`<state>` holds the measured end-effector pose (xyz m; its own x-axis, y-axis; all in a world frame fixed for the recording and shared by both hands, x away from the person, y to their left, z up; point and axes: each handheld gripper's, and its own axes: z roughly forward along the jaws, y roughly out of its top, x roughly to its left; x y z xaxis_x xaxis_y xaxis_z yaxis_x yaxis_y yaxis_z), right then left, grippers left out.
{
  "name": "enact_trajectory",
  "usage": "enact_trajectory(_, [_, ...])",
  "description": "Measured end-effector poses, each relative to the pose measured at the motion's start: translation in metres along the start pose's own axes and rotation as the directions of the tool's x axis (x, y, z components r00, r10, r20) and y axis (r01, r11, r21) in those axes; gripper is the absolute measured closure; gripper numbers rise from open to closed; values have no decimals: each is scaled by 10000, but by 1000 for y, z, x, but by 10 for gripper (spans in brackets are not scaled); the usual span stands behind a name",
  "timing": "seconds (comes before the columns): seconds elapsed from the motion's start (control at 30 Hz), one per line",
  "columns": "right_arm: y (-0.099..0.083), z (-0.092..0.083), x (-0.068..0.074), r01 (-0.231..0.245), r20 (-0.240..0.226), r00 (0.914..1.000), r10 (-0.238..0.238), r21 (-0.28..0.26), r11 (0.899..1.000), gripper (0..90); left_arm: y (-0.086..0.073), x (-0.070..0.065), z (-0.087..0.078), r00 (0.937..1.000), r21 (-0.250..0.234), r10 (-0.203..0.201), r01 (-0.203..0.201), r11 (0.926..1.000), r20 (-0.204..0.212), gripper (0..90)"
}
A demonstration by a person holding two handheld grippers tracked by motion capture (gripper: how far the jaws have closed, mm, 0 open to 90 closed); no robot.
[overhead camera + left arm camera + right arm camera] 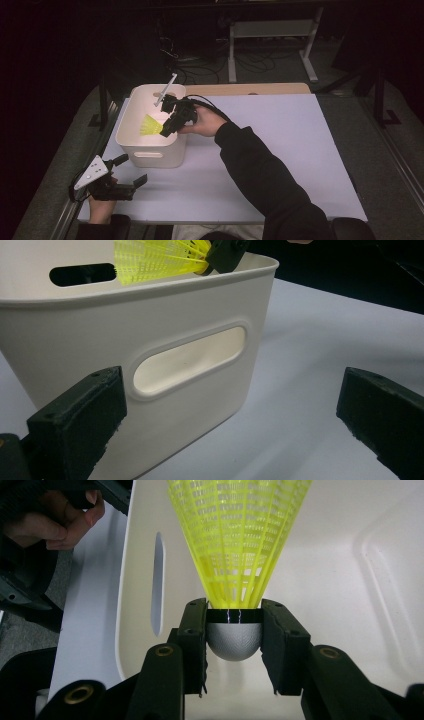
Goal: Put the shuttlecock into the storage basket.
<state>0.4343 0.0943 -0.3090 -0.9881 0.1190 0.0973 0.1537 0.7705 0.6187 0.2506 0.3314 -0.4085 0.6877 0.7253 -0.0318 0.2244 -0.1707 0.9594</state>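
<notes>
A yellow shuttlecock (pixel 239 545) with a grey rounded cork hangs over the open white bin (pixel 131 145), its skirt pointing away from the hand. My right gripper (pixel 234 637) is shut on the cork, one pad on each side. From above, the shuttlecock (pixel 151 125) and right gripper (pixel 167 127) sit inside the bin's rim, near its right wall. My left gripper (pixel 131 170) rests on the table in front of the bin, jaws wide apart with nothing between them. Through the left gripper (pixel 227 415) view, the bin's front wall (pixel 90 335) with its handle slot is close ahead and the shuttlecock (pixel 155 260) shows above the rim.
The bin stands at the back left of a pale lavender table top (pixel 280 145). A wooden strip (pixel 250 89) runs along the far edge. A desk frame (pixel 272 42) and cables lie on the dark floor behind. The person's sleeve (pixel 260 175) crosses the middle of the table.
</notes>
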Motion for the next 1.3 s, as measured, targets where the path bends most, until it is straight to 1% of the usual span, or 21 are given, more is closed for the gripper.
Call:
enact_trajectory(0.07, [0,0,0,-31,-50,10000,31,6,10000,631,0,0,0,10000,1,0,0,10000,0,0])
enact_trajectory(0.13, [0,0,-1,-90,-97,9999,90,6,10000,609,0,0,0,10000,-9,-1,1,10000,-3,0])
enact_trajectory(0.17, [0,0,-1,-117,-87,9999,116,-40,9999,571,0,0,0,10000,-7,-7,7,10000,-6,0])
enact_trajectory(0.23, [-1,-3,-2,-208,-29,9998,208,-68,9998,524,0,0,0,10000,5,-9,9,10000,-12,0])
enact_trajectory(0.33, [-1,-7,-3,-244,81,9997,246,-165,9996,481,0,0,0,10000,7,-17,17,10000,-22,0])
enact_trajectory(0.47, [-3,-14,-4,-430,260,9987,433,-131,9990,366,0,0,0,10000,18,-24,24,10000,-30,0])
enact_trajectory(0.53, [-3,-18,-3,-473,346,9982,479,-185,9987,316,0,0,0,10000,28,-19,19,10000,-35,0])
enact_trajectory(0.67, [-5,-27,-3,-525,454,9975,539,-315,9981,183,0,0,0,10000,39,-23,24,10000,-36,0])
enact_trajectory(0.7, [-5,-29,-2,-621,505,9967,638,-356,9974,158,0,0,0,10000,37,-30,30,10000,-39,0])
enact_trajectory(0.87, [-7,-42,-1,-702,637,9952,739,-584,9958,105,0,0,0,10000,30,-32,33,10000,-38,0])
enact_trajectory(0.93, [-8,-46,0,-719,796,9939,769,-638,9954,27,0,0,0,10000,31,-33,33,10000,-38,0])
enact_trajectory(0.97, [-9,-47,0,-787,849,9928,840,-639,9948,3,0,0,0,10000,41,-30,30,10000,-43,0])
enact_trajectory(1.07, [-12,-53,0,-868,1065,9897,958,-863,9925,0,0,0,0,10000,34,-39,39,10000,-40,0])
enact_trajectory(1.17, [-16,-60,-1,-913,1133,9881,1043,-1142,9893,0,0,0,0,10000,44,-38,38,10000,-57,0])
enact_trajectory(1.3, [-22,-67,0,-931,1320,9853,1089,-1204,9884,0,0,0,0,10000,51,-44,44,10000,-62,0])
